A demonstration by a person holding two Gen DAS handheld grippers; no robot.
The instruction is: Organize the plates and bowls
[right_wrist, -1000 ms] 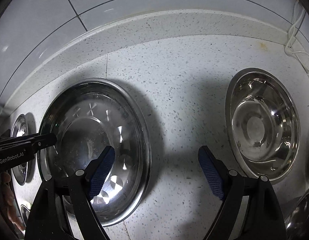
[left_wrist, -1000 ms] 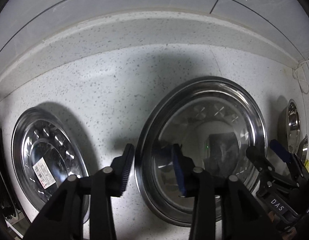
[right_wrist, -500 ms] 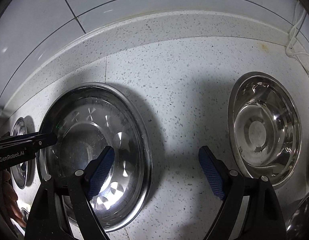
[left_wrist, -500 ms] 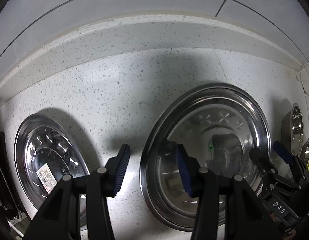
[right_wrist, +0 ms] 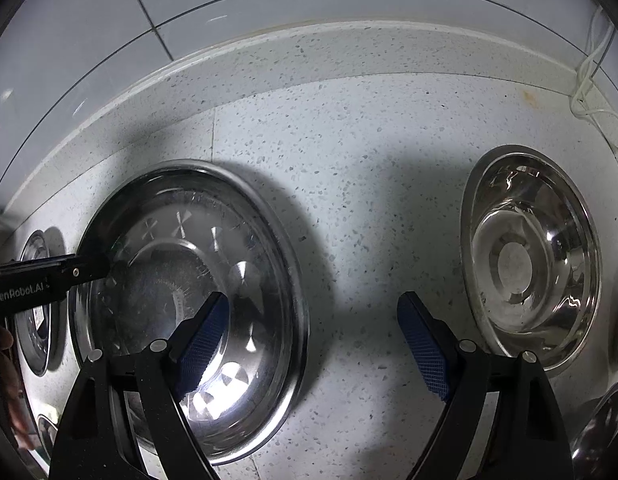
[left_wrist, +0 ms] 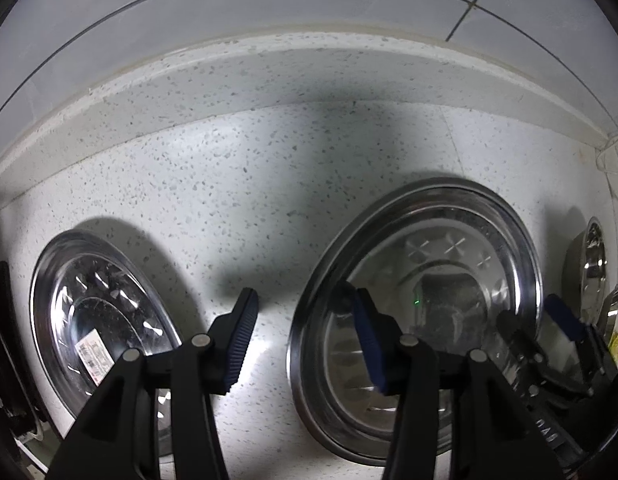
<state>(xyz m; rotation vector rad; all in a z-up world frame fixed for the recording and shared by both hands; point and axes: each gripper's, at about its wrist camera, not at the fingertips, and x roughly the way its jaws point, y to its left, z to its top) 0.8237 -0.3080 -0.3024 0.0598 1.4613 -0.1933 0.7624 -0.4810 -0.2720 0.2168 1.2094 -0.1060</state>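
Both hand-held grippers [left_wrist: 305,340] [right_wrist: 313,344] gape empty; the right's jaws just narrowed over shiny round steel plate [right_wrist: 237,280].

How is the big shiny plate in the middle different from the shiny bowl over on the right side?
The big plate is wide and shallow with a flat broad rim; the bowl is smaller across and deeper, with steep sides. The plate has little cross and fan marks stamped around its inside; the bowl is smooth inside. Both are shiny metal, round, and sit open side up on the speckled counter.

Both wrist cameras look steeply down, close above the speckled countertop [left_wrist: 269,184]; both views share the large steel plate [left_wrist: 509,216] [right_wrist: 277,216].
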